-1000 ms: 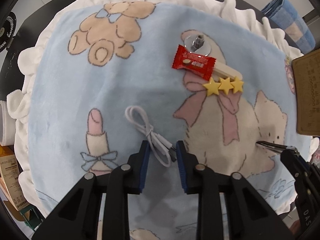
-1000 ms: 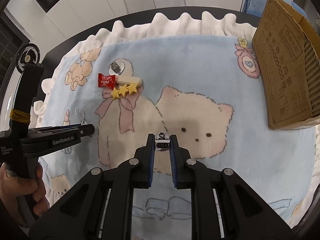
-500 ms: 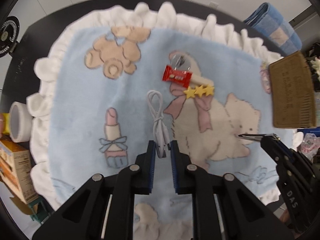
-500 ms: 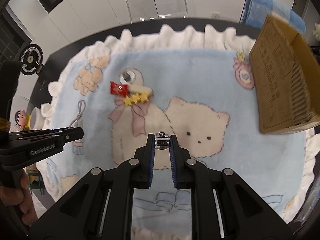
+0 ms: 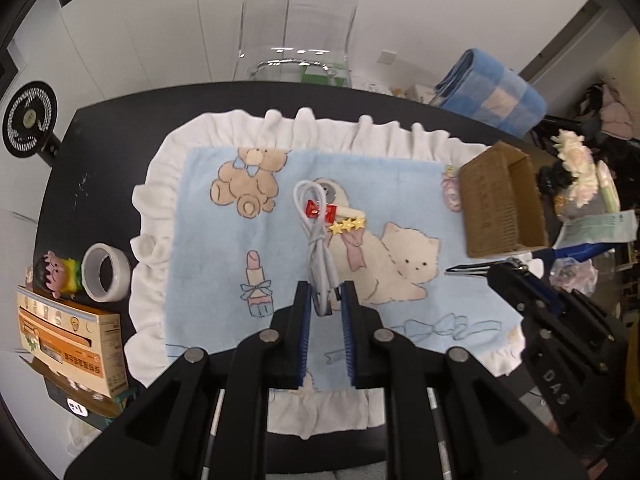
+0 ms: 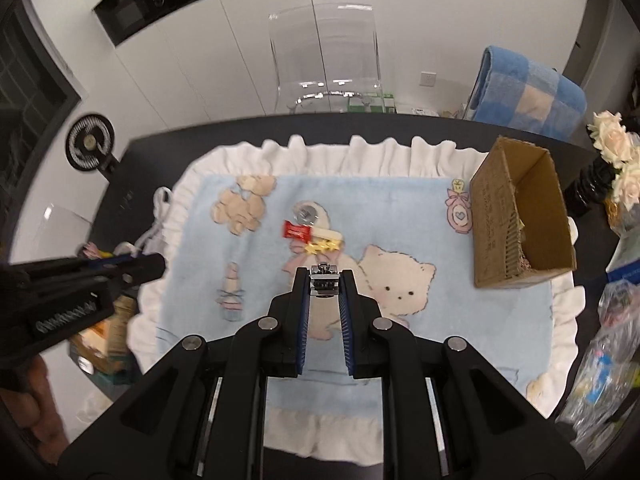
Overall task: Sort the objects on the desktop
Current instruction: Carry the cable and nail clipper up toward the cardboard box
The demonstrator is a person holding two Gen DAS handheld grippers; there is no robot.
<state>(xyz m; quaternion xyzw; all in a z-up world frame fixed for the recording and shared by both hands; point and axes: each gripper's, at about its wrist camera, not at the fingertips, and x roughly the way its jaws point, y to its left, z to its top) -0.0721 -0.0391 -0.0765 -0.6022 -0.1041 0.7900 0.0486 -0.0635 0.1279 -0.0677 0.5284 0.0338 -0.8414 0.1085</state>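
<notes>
White letters "DAS" stand on the black body of the right claw [image 5: 466, 270], seen from the left wrist. A round white sticker reading "1:" sits on a dark object [image 5: 78, 407] at the table's left edge. The orange carton [image 5: 68, 350] and the cardboard box [image 5: 486, 204] carry printed characters too small to make out. White lettering on the left claw [image 6: 154, 266] body is blurred.

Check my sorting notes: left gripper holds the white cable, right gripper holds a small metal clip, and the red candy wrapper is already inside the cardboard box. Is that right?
Not quite. The red candy wrapper is not in the cardboard box; it lies on the blue blanket beside the star hair clip, as the right wrist view shows. The left gripper does hold the white cable, and the right gripper the small metal clip.
</notes>
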